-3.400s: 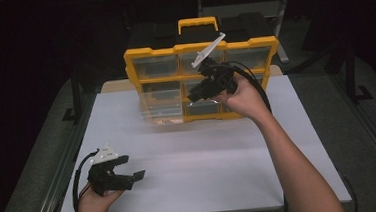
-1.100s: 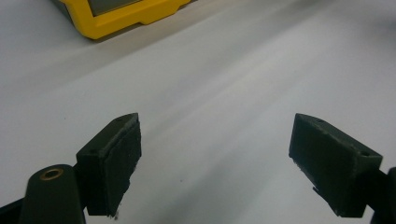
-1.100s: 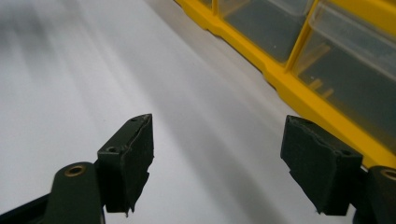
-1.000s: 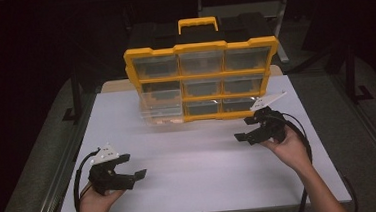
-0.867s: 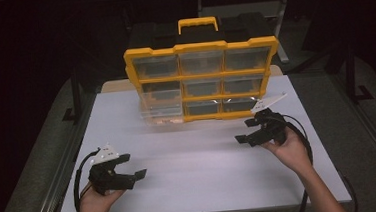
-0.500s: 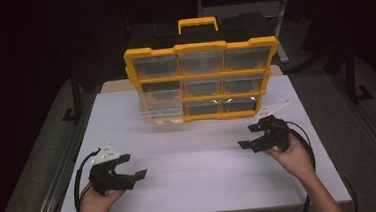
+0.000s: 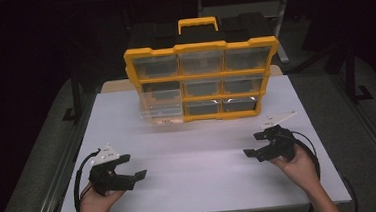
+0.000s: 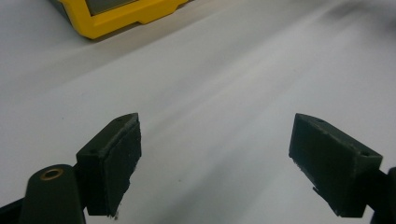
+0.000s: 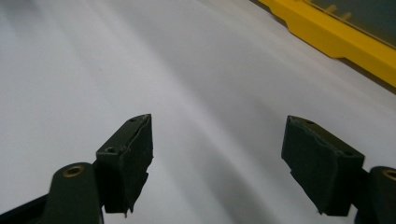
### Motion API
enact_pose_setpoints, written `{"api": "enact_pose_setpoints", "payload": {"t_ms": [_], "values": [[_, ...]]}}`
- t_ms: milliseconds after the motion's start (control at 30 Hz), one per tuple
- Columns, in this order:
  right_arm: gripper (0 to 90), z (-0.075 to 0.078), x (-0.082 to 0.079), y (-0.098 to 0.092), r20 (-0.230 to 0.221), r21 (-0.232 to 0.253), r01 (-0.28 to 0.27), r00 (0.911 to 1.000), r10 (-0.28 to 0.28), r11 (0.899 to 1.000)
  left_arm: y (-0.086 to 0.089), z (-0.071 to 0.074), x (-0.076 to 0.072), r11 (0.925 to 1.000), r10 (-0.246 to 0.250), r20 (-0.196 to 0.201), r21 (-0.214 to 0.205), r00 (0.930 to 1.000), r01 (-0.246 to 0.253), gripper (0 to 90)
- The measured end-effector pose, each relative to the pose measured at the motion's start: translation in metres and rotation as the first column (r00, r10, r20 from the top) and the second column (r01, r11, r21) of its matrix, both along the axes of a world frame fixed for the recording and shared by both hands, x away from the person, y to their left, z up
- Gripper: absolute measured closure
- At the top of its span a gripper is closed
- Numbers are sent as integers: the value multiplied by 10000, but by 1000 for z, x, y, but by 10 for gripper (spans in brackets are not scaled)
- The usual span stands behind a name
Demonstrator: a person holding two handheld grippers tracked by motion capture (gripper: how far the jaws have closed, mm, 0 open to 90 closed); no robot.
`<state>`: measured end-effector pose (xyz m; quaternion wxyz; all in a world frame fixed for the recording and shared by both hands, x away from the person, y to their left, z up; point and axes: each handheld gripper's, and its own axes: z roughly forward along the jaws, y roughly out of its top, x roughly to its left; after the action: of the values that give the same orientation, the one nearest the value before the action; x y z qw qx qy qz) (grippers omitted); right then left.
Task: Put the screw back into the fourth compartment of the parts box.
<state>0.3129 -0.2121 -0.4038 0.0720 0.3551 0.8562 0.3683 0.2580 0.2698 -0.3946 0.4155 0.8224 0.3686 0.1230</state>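
A yellow organizer case [image 7: 201, 80] with clear drawers and a yellow handle stands upright at the back of the white table [image 7: 199, 158]. One clear drawer [image 7: 162, 110] at its lower left sticks out toward me. My left gripper [image 7: 132, 167] rests low at the front left in a hand, open, nothing between its jaws. My right gripper [image 7: 251, 145] sits at the front right in the other hand, open and empty too. The left gripper view shows its open gripper [image 8: 215, 163] over bare white table, the case's yellow edge [image 8: 135, 16] far off. In the right gripper view the open gripper [image 9: 217, 163] faces the case's yellow base [image 9: 336, 39].
Dark metal frame rails [image 7: 75, 94] run along both sides of the table. The surroundings beyond the table are dark. A black cable [image 7: 78, 184] loops from the left gripper, another trails from the right gripper [image 7: 312, 150].
My right gripper has come away from the case, moving toward me and down to the front right of the table. The left gripper has stayed put.
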Motion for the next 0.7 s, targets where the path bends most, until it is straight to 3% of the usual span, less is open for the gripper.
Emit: {"api": "enact_pose_setpoints", "payload": {"t_ms": [700], "values": [[215,-14,-18,-23,-64,427,611,9981,-609,9972,3,-3,-1,10000,-85,-115,4,9999,85,165]]}}
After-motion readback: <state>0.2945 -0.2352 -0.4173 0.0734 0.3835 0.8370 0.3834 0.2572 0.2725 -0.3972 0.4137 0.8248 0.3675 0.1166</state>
